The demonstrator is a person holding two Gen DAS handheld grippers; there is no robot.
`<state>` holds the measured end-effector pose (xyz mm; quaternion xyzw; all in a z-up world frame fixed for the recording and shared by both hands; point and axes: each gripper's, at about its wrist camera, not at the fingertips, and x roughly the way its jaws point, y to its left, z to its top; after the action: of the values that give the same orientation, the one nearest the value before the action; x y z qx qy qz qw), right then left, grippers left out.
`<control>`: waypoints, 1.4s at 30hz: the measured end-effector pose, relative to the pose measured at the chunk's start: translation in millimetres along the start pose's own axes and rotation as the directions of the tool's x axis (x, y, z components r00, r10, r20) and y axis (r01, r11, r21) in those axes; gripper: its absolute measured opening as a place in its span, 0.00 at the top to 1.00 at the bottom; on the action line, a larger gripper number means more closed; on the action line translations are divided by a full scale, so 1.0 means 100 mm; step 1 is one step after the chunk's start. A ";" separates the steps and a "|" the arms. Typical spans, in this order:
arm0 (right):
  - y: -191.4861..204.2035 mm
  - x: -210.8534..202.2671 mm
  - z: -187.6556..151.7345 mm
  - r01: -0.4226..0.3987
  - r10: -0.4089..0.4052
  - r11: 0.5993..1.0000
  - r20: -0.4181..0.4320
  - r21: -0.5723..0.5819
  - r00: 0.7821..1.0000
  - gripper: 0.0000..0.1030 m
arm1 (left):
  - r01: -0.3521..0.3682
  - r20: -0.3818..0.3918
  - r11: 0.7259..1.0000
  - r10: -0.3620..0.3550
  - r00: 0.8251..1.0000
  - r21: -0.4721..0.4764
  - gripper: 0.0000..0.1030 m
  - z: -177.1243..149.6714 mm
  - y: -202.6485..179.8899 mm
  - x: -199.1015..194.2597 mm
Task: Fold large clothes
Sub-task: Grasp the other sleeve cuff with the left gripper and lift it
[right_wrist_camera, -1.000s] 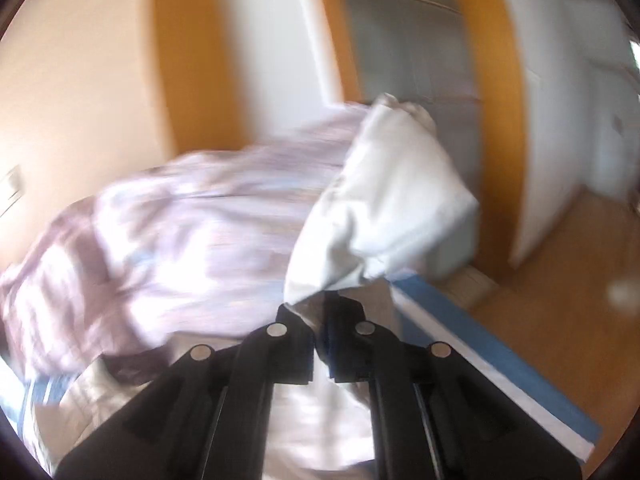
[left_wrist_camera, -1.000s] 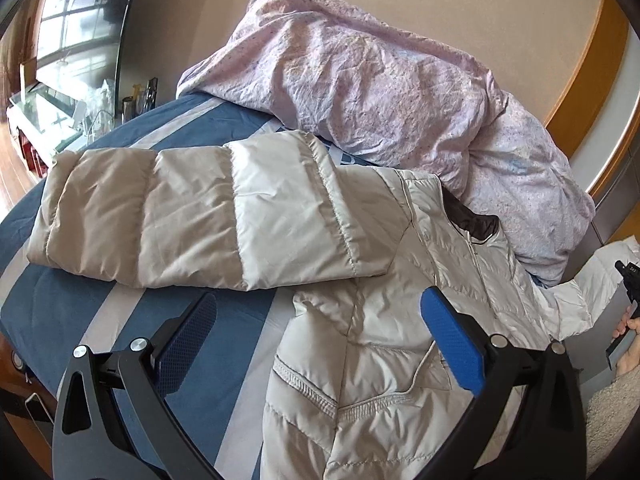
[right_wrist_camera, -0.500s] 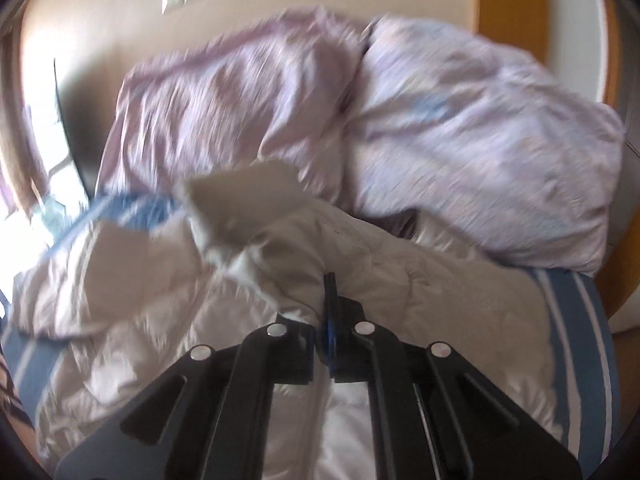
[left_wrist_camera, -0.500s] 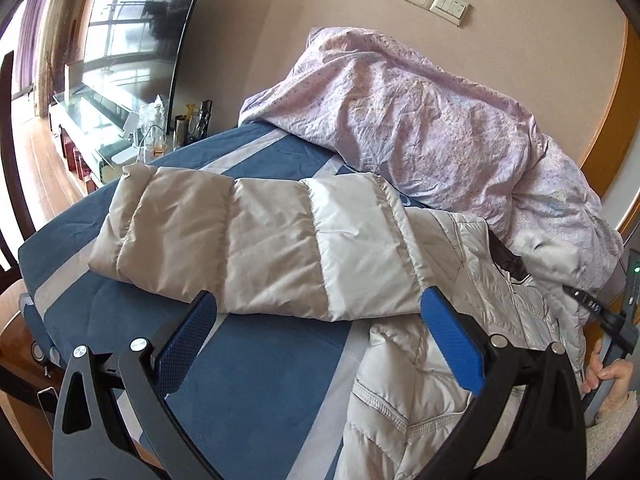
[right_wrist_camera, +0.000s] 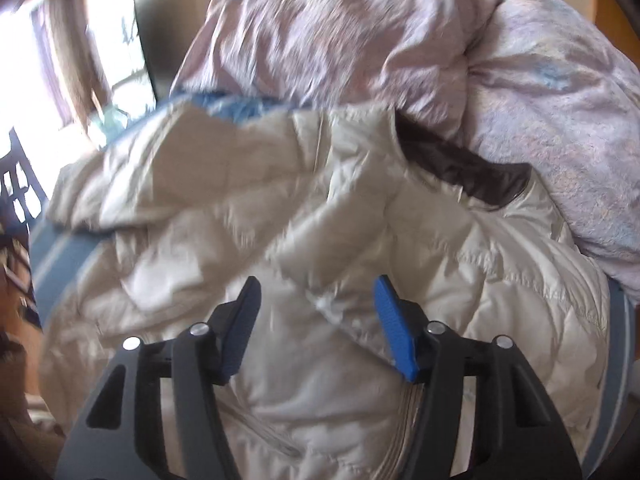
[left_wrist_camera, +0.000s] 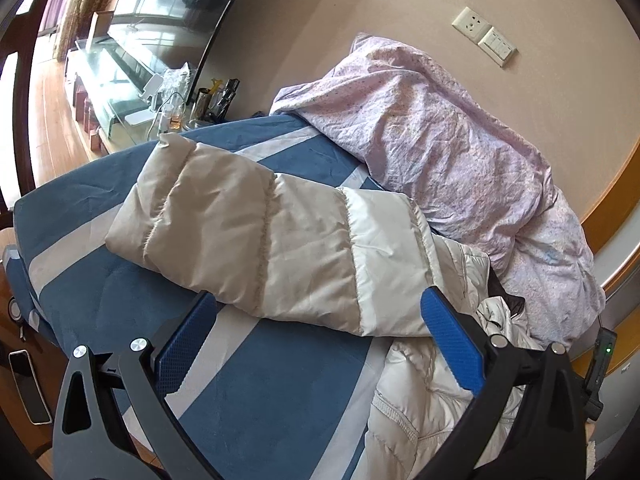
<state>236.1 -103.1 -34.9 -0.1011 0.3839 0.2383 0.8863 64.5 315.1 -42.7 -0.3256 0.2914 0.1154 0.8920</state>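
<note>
A cream quilted puffer jacket (right_wrist_camera: 328,216) lies on a blue and white striped bed (left_wrist_camera: 280,376). One sleeve (left_wrist_camera: 256,244) stretches flat to the left across the bed in the left wrist view. The other sleeve (right_wrist_camera: 344,280) is folded over the jacket's front in the right wrist view. My right gripper (right_wrist_camera: 316,300) hovers just above that folded sleeve, its jaws opening, and the blue pads do not press on the cloth. My left gripper (left_wrist_camera: 320,320) stands open near the outstretched sleeve's lower edge, holding nothing. The jacket's dark collar lining (right_wrist_camera: 464,164) shows at the top.
A crumpled pink duvet (left_wrist_camera: 440,148) is piled at the head of the bed against the beige wall. A glass cabinet with bottles (left_wrist_camera: 160,100) stands beyond the bed's far left. A phone (left_wrist_camera: 28,384) lies beside the bed at lower left.
My right gripper swung the right sleeve from the air over onto the jacket's front, came down and let go of it. My left gripper slid left along the outstretched sleeve, staying open.
</note>
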 end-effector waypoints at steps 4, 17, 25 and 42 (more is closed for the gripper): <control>-0.17 0.11 0.17 0.157 -0.162 0.981 0.035 0.115 0.986 0.53 | -0.017 0.011 0.998 0.017 1.000 -0.054 0.01 0.02 0.15 -0.04; -0.03 0.63 0.14 0.158 -0.137 0.981 -0.176 0.115 0.975 0.53 | -0.039 -0.066 0.943 0.018 0.998 -0.330 0.08 0.04 0.71 0.05; -0.11 0.11 0.03 0.042 -0.024 0.980 -0.094 0.197 0.995 0.43 | -0.017 -0.078 0.861 -0.027 0.997 -0.508 0.18 0.11 0.92 0.25; -0.37 -0.30 -0.13 0.013 -0.004 0.967 -0.035 0.255 0.999 0.42 | 0.064 0.043 0.668 -0.048 0.998 -0.742 0.74 0.04 1.41 0.38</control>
<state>228.6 -149.9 -21.7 0.0082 0.4262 0.1812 0.8862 40.9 426.3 -135.2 -0.6677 0.2004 0.1994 0.6886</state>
